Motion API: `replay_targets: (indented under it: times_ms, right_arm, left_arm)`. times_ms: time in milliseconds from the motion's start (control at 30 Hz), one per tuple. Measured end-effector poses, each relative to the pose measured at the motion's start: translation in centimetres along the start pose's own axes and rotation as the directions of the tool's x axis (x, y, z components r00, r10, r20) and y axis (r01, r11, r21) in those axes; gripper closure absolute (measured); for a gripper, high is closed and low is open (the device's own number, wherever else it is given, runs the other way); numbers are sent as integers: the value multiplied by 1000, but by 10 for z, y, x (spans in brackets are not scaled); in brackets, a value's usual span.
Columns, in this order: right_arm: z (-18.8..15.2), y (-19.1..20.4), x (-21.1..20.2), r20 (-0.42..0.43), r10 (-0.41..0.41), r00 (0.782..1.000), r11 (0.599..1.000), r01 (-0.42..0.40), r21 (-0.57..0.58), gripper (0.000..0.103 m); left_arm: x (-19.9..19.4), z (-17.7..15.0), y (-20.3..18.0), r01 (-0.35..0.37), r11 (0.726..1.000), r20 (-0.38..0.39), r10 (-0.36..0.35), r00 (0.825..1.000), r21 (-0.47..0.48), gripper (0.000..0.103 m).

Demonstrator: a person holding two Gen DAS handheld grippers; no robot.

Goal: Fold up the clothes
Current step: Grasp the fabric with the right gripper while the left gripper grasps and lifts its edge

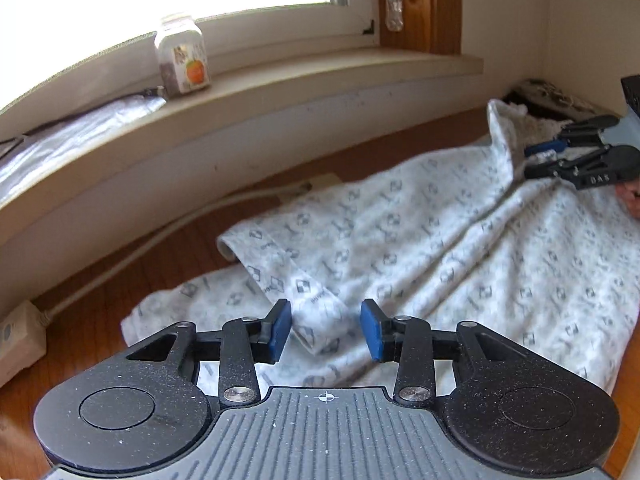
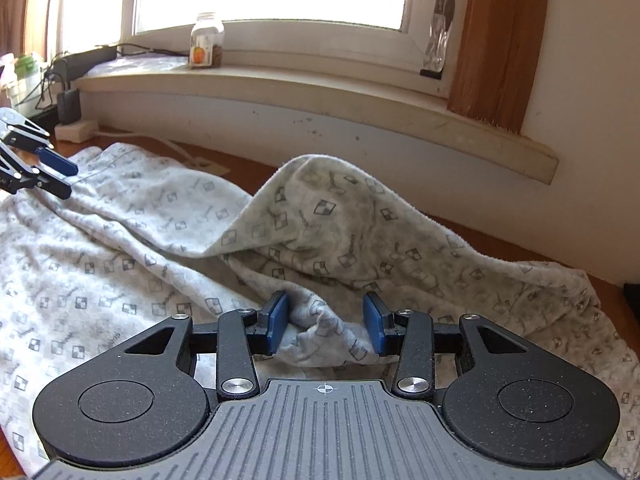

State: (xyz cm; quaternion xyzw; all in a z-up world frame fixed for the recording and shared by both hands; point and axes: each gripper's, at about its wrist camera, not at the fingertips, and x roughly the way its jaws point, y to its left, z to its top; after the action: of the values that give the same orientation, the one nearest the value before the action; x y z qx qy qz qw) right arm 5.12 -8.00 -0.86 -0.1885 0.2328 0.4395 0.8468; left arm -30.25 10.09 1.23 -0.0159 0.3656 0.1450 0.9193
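One garment (image 1: 420, 248), a pale printed piece of clothing, covers most of the wooden tabletop (image 1: 104, 304) below the window sill (image 1: 320, 76), and by the look of it the folding has barely got going. Most of the cloth lies spread out and rumpled, with long creases running across it. Nothing reads as a finished, squared fold. One edge near the left side is turned over on itself, and in the right wrist view a large flap stands up in a hump with its fuzzy underside showing, so I would judge a first fold-over to be under way at most. Smoothing, the remaining folds and squaring up all seem still to do.

Right claw (image 2: 326, 330): its blue pads are closed on a bunched wad of the garment's edge, low by the tabletop. Left claw (image 1: 326, 330): its jaws stand apart above the turned-over edge, with cloth below them but nothing pinched.

Smallest, a jar (image 1: 182, 56) sits on the sill, untouched by the work.
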Motion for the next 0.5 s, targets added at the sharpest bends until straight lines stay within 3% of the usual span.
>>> replay_targets:
  times_ms: [100,267,333,467,500]
  right_arm:
    - [-1,2,2,-5,1,1000,1000,-1,1,61]
    - [0,1,4,5,2,1000,1000,-3,9,65]
    - [0,3,4,9,6,1000,1000,-6,4,74]
    - [2,7,5,10,-3,1000,1000,3,-21,75]
    - [2,7,5,15,-4,1000,1000,4,-22,75]
  left_arm:
    - [4,-7,-4,-9,1000,-3,9,1000,17,48]
    - [8,-5,-4,-84,996,27,83,996,36,49]
    - [9,-3,-4,-105,994,45,103,994,40,54]
    - [18,0,-7,-111,991,47,107,993,75,60]
    - [20,0,-7,-106,991,47,103,994,79,73]
